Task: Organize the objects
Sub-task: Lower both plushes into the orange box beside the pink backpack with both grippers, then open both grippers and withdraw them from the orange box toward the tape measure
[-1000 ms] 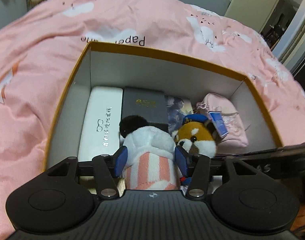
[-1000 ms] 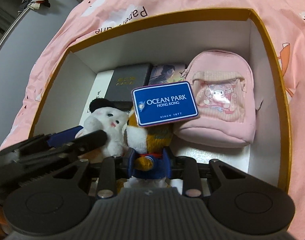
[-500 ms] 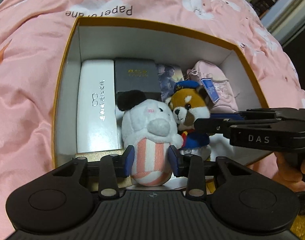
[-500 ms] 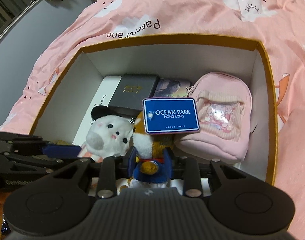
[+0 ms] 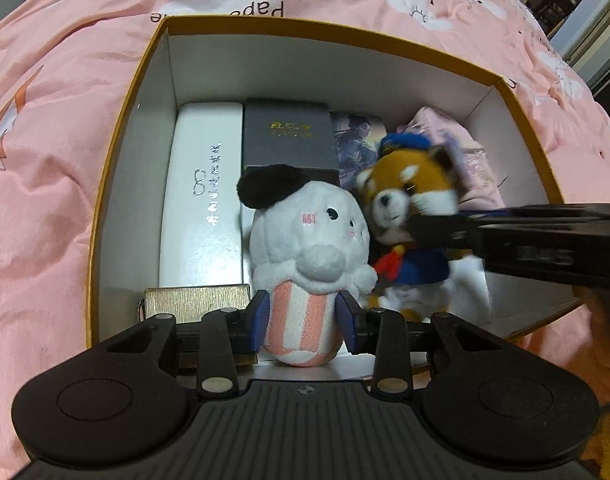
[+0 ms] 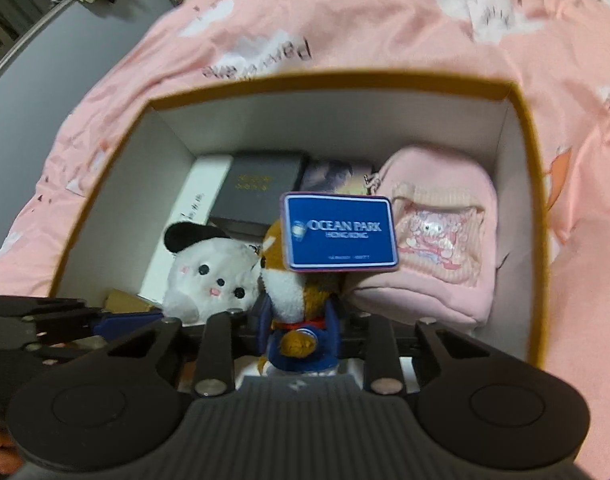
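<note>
One open box [image 5: 117,184] with a gold rim and white inner walls sits on a bed under a pink quilt [image 5: 45,128]. Inside it are two plush toys, one white case [image 5: 203,200] along the left wall, one dark grey box [image 5: 287,136] beside that, one picture card [image 5: 355,140] lying flat, one pink mini backpack [image 6: 437,236] against the right wall, and one small gold box [image 5: 193,300] at the near left corner.

The two toys stand side by side at the near edge of the box, touching each other. The white plush [image 5: 309,240], with a black ear and a pink-striped lower body, is upright. The red panda plush [image 5: 409,216] in a blue outfit is just right of it and carries one blue Ocean Park tag [image 6: 339,234] that stands up in front of the backpack.

Bare floor shows only as a thin strip along the left wall and a patch near the right corner; the back half is filled wall to wall.

The left gripper [image 5: 303,322] points steeply down over the near rim, its blue fingers [image 5: 259,320] clenched on the striped base of the white plush after closing in on it. The right gripper [image 6: 299,338] also points down and grasps the red panda plush by its blue body, the jaws having just tightened a little. In the left wrist view it reaches in from the right, blurred.
</note>
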The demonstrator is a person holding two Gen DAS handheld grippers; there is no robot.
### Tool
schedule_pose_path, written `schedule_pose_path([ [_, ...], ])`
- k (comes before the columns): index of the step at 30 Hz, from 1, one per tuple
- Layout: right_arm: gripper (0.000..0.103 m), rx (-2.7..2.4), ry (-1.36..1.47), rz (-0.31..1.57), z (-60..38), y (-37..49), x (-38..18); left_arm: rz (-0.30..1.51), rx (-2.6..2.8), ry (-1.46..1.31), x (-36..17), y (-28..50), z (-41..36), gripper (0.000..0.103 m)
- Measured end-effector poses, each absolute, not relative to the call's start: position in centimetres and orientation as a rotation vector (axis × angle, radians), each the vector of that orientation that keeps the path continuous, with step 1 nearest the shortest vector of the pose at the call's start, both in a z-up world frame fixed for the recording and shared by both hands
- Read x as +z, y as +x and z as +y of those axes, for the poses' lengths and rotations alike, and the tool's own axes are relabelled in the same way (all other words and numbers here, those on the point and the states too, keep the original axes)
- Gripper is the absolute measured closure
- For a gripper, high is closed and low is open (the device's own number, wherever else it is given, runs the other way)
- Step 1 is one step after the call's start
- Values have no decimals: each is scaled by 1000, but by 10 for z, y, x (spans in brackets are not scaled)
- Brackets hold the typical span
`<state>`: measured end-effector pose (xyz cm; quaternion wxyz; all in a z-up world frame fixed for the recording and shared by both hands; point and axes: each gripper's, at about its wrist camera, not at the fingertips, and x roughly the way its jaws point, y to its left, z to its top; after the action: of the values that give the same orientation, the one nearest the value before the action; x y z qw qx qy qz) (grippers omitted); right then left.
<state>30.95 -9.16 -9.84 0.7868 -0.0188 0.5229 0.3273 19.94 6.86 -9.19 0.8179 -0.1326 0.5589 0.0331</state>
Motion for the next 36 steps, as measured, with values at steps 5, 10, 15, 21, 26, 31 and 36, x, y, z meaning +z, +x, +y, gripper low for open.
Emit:
schedule_pose_path([
  [5,74,720,-46,1179,-97,305,-85,1166,102,-282,-93,200,67,62],
  [10,74,715,14,1304,-90,320,-111,1114,148,-309,-93,200,66,63],
  [15,74,722,91,1307,-88,326,-121,1111,126,-277,-91,197,66,65],
  [21,70,683,145,1339,-90,333,-130,1131,109,-272,-94,200,65,64],
  [26,63,693,99,1260,-89,320,-123,1070,86,-243,-90,194,62,64],
  [31,55,689,24,1157,-92,301,-106,984,72,-252,-79,181,60,60],
  [36,52,682,-18,1012,-105,274,-73,907,39,-258,-60,165,54,60],
])
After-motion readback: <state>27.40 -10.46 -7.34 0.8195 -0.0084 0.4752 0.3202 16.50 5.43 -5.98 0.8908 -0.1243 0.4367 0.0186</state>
